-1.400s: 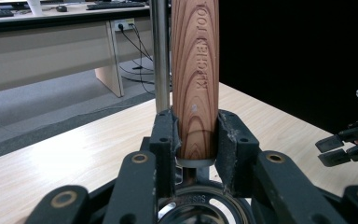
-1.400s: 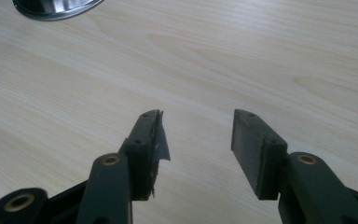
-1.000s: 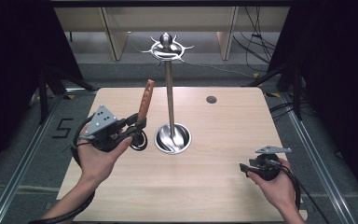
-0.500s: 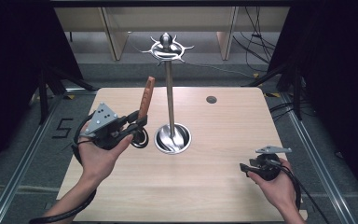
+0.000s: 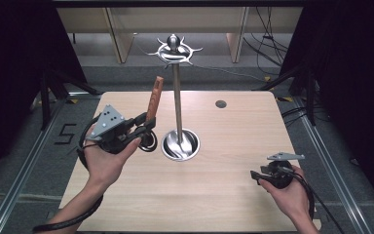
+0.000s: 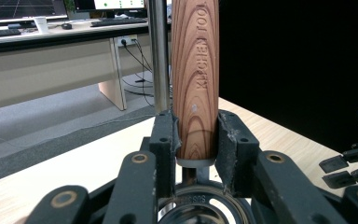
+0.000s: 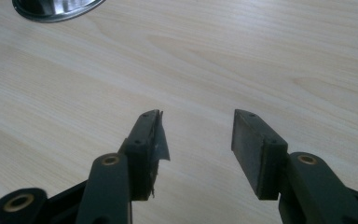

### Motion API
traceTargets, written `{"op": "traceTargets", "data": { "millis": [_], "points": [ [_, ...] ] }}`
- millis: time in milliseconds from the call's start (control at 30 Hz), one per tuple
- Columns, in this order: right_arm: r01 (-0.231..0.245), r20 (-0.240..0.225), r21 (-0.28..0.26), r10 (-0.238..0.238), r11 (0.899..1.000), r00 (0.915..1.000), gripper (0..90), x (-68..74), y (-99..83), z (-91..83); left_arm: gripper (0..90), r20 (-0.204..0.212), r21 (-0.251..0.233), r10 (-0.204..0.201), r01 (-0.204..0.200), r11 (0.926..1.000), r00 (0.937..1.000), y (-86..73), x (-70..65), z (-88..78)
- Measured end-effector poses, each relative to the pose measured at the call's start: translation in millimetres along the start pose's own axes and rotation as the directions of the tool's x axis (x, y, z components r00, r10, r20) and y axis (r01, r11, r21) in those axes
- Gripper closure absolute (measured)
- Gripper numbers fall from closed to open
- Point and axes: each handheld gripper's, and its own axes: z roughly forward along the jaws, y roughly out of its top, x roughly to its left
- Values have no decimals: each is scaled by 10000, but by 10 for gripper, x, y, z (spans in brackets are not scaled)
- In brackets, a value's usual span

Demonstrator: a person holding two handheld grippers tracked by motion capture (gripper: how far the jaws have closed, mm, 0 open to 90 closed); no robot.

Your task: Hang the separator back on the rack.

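A kitchen tool with a wooden handle [image 5: 155, 97] [image 6: 196, 84] stands nearly upright, left of the steel stand's pole [image 5: 177, 102] [image 6: 158, 56]. My left gripper [image 5: 148, 126] [image 6: 196, 140] is shut on the handle's lower end, both pads pressed against the wood. Below the jaws hangs the tool's round metal end [image 5: 148, 144] [image 6: 200, 210]. The stand has a round shiny base [image 5: 180, 145] and a crown of hooks [image 5: 174, 48] at the top. My right gripper [image 5: 255, 175] [image 7: 196, 135] hovers low over the table's front right, open, with bare wood between its pads.
The light wooden table [image 5: 224, 204] has a small dark round hole [image 5: 220, 104] near its far edge. Black curtains close in both sides. Desk legs and cables lie on the floor beyond the table. The right gripper [image 6: 354, 158] appears far off in the left gripper view.
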Motion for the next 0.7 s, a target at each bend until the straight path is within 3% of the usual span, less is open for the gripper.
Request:
{"op": "traceTargets", "data": {
  "millis": [700],
  "points": [
    [7,1,-1,-7,10000,10000,530,0,0,0,691,-46,-226,94,-95,9997,9999,111,-21,55]
  ]
}}
